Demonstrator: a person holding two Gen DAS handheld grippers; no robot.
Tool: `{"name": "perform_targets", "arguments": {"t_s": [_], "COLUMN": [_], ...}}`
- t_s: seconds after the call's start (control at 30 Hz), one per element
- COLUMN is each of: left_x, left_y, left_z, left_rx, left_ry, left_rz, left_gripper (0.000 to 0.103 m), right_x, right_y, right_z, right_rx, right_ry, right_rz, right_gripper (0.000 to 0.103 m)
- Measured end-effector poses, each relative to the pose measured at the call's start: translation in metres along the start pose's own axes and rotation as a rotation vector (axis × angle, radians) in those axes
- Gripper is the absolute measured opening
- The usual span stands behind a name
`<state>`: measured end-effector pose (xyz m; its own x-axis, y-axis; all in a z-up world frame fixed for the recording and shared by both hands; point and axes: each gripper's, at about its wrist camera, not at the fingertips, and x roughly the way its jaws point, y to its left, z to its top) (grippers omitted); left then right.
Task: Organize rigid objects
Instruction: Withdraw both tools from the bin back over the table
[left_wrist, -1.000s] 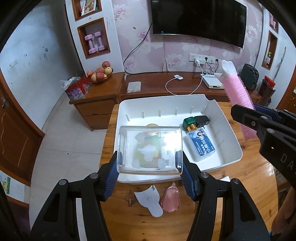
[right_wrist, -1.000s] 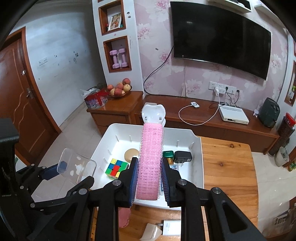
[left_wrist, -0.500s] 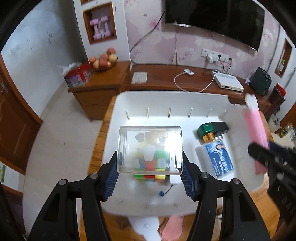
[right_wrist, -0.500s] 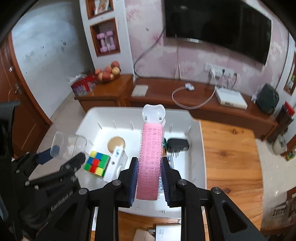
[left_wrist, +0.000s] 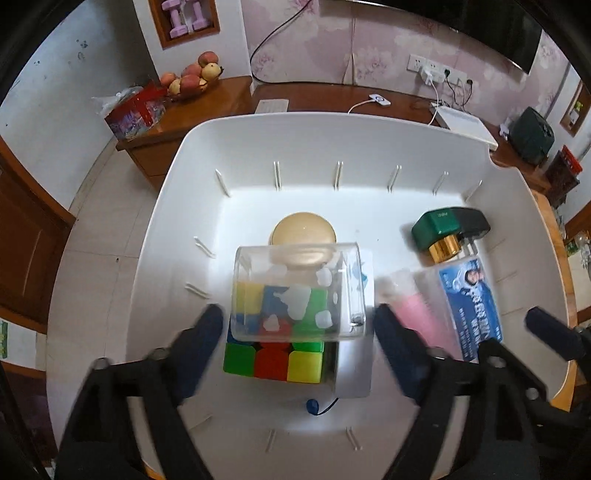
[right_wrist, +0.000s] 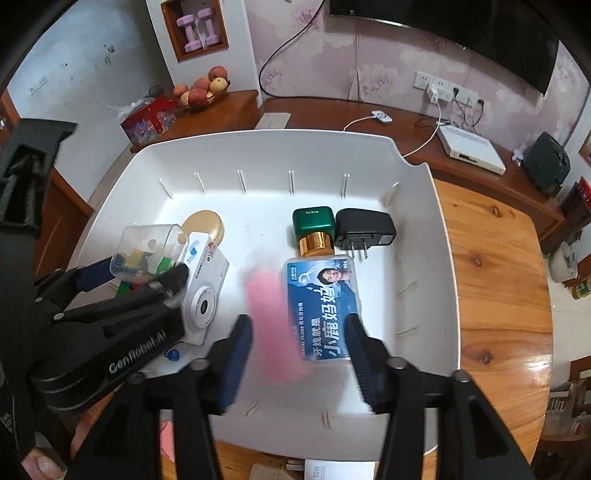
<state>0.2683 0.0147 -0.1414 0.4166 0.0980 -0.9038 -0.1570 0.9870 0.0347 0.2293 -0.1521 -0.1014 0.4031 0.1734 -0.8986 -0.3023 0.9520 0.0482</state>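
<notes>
1. Left wrist view, item one: left gripper (left_wrist: 297, 325). Your jaws are opening here; the pads are standing clear of the clear plastic box (left_wrist: 299, 291), which is sitting between them, above the colour cube (left_wrist: 273, 360).
2. Same view, item two: white bin (left_wrist: 317, 144). It is holding the cube, a tan round lid (left_wrist: 303, 230) just behind the clear box, a green-capped bottle (left_wrist: 437, 230) at the right, and a blue-labelled floss box (left_wrist: 471, 302) below that bottle.
3. Same view, item three: pink roller (left_wrist: 424, 317). It is showing blurred beside the floss box, with your right gripper's fingers (left_wrist: 546, 328) on either side of it.
4. Right wrist view, item one: right gripper (right_wrist: 299, 347). Your jaws are opening; the pink roller (right_wrist: 273, 325) is lying blurred between the pads with a gap on each side, over the bin floor and just left of the floss box (right_wrist: 325, 302).
5. Same view, item two: remaining stock in the white bin (right_wrist: 439, 229). A black plug adapter (right_wrist: 365, 227) is sitting touching the green-capped bottle (right_wrist: 314, 229); a white camera (right_wrist: 205, 291) is lying beside the cube, under your left gripper (right_wrist: 140, 269) and the clear plastic box (right_wrist: 147, 251).
</notes>
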Motion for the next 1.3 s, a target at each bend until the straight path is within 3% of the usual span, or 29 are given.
{"name": "perform_targets", "arguments": {"t_s": [0.23,0.47,0.87,1.1,1.3], "left_x": [-0.015,-0.065,-0.131,-0.139,-0.119], "left_y": [0.003,0.011,0.031,0.038,0.047], "left_z": [-0.01,-0.03,-0.107,-0.143,-0.16], "left_rx": [0.017,0.011,-0.004,-0.021,-0.046], "left_ry": [-0.015,-0.116,-0.188,-0.181,-0.133], "left_rz": [0.007,0.013,0.047,0.058,0.062], "left_gripper": [0.096,0.096,0.096,0.096,0.096], "right_x": [-0.019,-0.063,-0.124,-0.13,-0.12], "right_y": [-0.003,0.001,0.028,0.042,0.048], "right_z": [-0.01,-0.037,-0.108,-0.131,-0.141], "right_rx": [0.0,-0.02,-0.08,-0.097,-0.091], "right_ry": [-0.033,-0.103,-0.19,-0.205,-0.192], "right_rz": [0.018,0.027,0.056,0.066,0.075], "right_gripper": [0.055,0.055,0.055,0.056,0.056]}}
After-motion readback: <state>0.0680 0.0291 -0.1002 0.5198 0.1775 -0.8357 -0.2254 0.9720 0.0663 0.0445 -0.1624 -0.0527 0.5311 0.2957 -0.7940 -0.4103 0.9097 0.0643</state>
